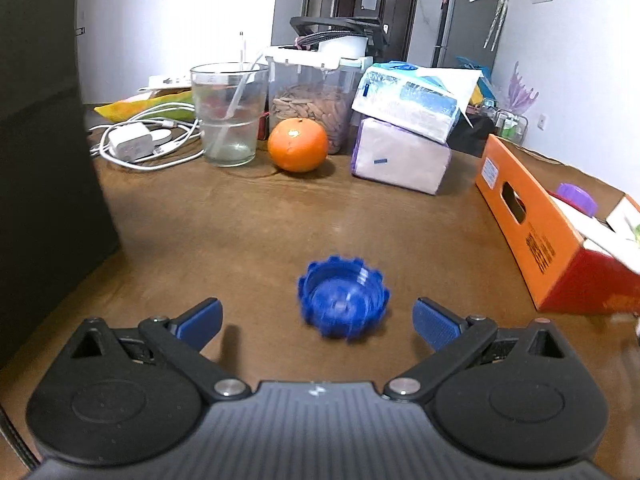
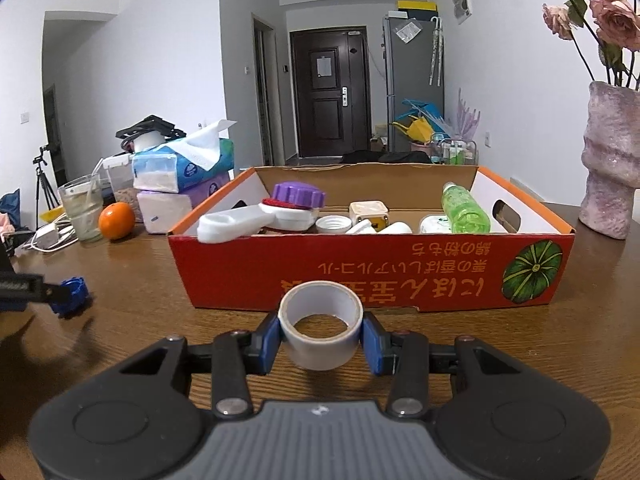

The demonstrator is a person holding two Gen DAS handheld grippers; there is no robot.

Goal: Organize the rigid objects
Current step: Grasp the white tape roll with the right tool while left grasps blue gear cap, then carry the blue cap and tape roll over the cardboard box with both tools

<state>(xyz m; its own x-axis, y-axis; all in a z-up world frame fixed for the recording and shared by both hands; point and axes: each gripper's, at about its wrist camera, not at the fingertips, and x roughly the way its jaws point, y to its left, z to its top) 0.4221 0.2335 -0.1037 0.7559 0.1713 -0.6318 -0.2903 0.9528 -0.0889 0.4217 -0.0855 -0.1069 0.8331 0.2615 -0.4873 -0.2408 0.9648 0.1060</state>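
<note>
**me:** Right gripper is clamped on the roll of tape, 1 blue pad on each side of the ring, hole facing up. It sits just in front of the red front wall of the cardboard box, lower than the rim. Left gripper has its fingers spread wide with nothing between them, and the blue cap lies open side up on the table just ahead of them, well left of the box.

**buddy:** so what's the worry?

**me:** 2 things, both guesses. The tape is pinched across its curved sides only, so if I tilt while lifting over the box wall it could swivel or pop out of the pads. And since it's below the rim, going straight forward would just ram the wall and shove the box.

**buddy:** room inside?

**me:** Kinda crowded. Near the front-left of the box there's a white scoop-looking thing with a purple cap behind it, and a green bottle on the right side. Dropping the roll on those could make it bounce or roll back out. The middle looks safest.

**buddy:** and the cap?

**me:** It's low and scalloped, and looks blurry in the left view. If I close too high the pads would probably just skid over the rim and flick it toward the orange, which is further from the box.
</note>
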